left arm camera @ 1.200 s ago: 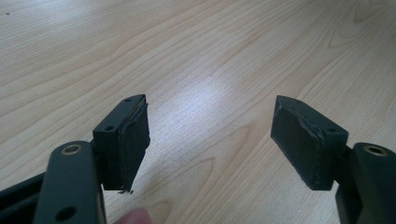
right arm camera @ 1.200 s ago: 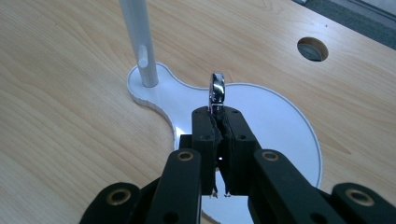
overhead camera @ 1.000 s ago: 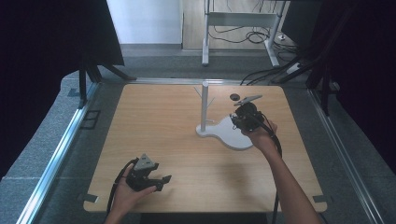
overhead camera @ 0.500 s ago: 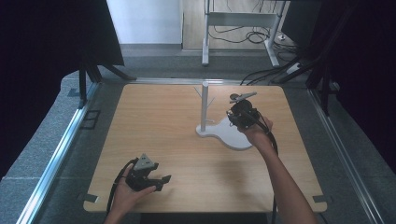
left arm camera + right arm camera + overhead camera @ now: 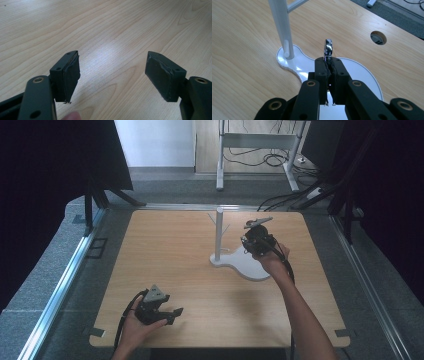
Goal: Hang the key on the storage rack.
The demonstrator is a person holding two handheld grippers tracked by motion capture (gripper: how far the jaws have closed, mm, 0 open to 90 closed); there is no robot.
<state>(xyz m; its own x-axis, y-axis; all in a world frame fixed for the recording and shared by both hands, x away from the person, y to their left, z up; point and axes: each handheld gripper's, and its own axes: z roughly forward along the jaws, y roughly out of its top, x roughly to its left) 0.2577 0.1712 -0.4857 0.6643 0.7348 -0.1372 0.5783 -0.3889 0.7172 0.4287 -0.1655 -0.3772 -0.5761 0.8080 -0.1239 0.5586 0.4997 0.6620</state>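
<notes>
Where the high view looks down on the worktop (image 5: 175,250), the right claw (image 5: 256,240) hangs over the white stand (image 5: 240,262), above its flat kidney-shaped base and just right of its upright pole (image 5: 218,232). Its jaws are too small there to judge. The left claw (image 5: 167,314) sits well apart, low over the near left part of the worktop, its jaws spread wide with bare wood between them.

Seen from the left gripper view, the left claw (image 5: 112,72) stands fully open: both black pads (image 5: 72,75) are far apart, gripping nothing, with the pale wood grain beneath them. A fingertip (image 5: 72,116) peeps in at the bottom edge.

Looking along the right gripper view, the right claw (image 5: 328,65) is clamped tight on a small shiny metal piece (image 5: 328,48), which sticks up out of the pinched pads, its rounded chrome end free above them. This piece cannot be made out from above. Beyond it lie the glossy white base (image 5: 297,63) and the foot of the pole (image 5: 280,22) with a short peg (image 5: 286,48) at its side. A round hole (image 5: 378,37) in the worktop shows farther off.
</notes>
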